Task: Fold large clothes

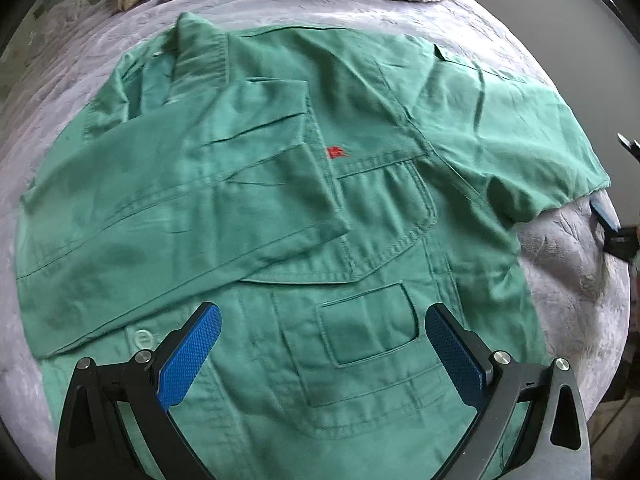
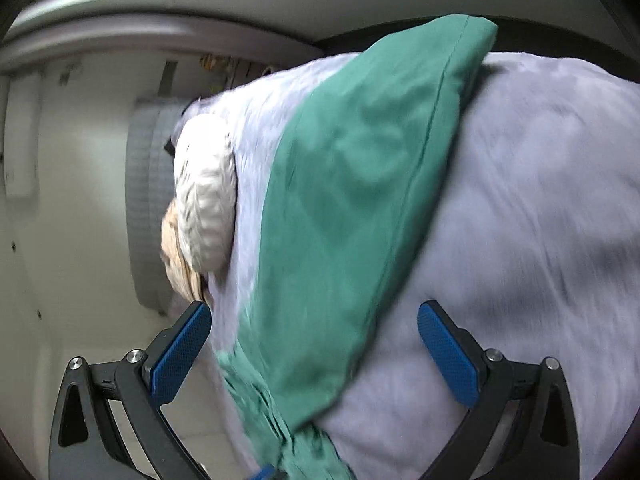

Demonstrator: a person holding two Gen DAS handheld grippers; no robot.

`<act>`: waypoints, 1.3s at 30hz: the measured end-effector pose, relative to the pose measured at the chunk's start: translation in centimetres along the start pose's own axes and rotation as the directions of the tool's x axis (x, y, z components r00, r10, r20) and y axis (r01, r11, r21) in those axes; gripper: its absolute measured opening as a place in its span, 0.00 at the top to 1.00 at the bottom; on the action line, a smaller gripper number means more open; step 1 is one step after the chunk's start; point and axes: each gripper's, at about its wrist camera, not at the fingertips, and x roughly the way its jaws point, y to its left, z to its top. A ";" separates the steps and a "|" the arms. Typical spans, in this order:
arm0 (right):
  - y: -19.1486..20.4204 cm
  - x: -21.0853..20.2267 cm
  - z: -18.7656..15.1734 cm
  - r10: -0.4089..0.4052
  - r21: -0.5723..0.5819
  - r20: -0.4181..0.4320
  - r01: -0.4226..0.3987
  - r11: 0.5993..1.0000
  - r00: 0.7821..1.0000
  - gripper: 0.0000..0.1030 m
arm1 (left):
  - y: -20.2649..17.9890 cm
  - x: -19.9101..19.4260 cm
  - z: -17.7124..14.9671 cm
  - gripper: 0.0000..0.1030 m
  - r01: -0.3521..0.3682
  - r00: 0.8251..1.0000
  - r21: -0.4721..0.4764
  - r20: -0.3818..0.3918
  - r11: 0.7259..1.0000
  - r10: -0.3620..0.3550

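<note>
1. A green shirt point(image 1: 304, 208) lies spread on a bed covered with a pale lilac bedspread point(image 1: 568, 264), collar toward the far left and the chest facing up.
2. One long sleeve point(image 1: 172, 216) is folded across the front, its cuff end lying just beside a small red logo point(image 1: 335, 153) above the chest pocket point(image 1: 384, 204).
3. The other sleeve stretches out to the right edge of the bed.
4. The left gripper point(image 1: 320, 352) hangs over the lower front of the shirt, pointing steeply down; its blue pads point(image 1: 192, 356) stand wide apart, released, with nothing pinched between them.
5. A white shirt button point(image 1: 142, 337) shows just beside the left pad.
6. In the right wrist view, the right gripper point(image 2: 316, 352) is spread fully, gripping nothing; the outstretched green sleeve point(image 2: 352, 200) passes under the gap between its pads point(image 2: 448, 356), though contact cannot be judged through the blur.
7. Two cushions sit at the head of the bed: a white quilted cushion point(image 2: 206, 192) and a beige cushion point(image 2: 176, 256) touching it.
</note>
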 end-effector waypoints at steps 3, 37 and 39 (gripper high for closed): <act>-0.1 1.2 2.3 0.030 0.030 0.030 -0.031 0.999 0.999 0.00 | -0.3 0.3 -0.1 0.01 -0.005 1.000 0.000 0.002 1.000 0.005; 26.1 15.5 -24.3 -0.213 -0.857 -0.284 -0.148 0.494 0.935 0.96 | 21.5 -2.5 -3.6 0.01 -0.092 0.971 -0.332 0.180 0.939 0.159; 24.7 18.6 -28.9 -0.274 -0.862 -0.339 -0.180 0.474 0.900 0.96 | 23.3 -2.1 -4.3 0.01 -0.097 0.970 -0.355 0.177 0.930 0.169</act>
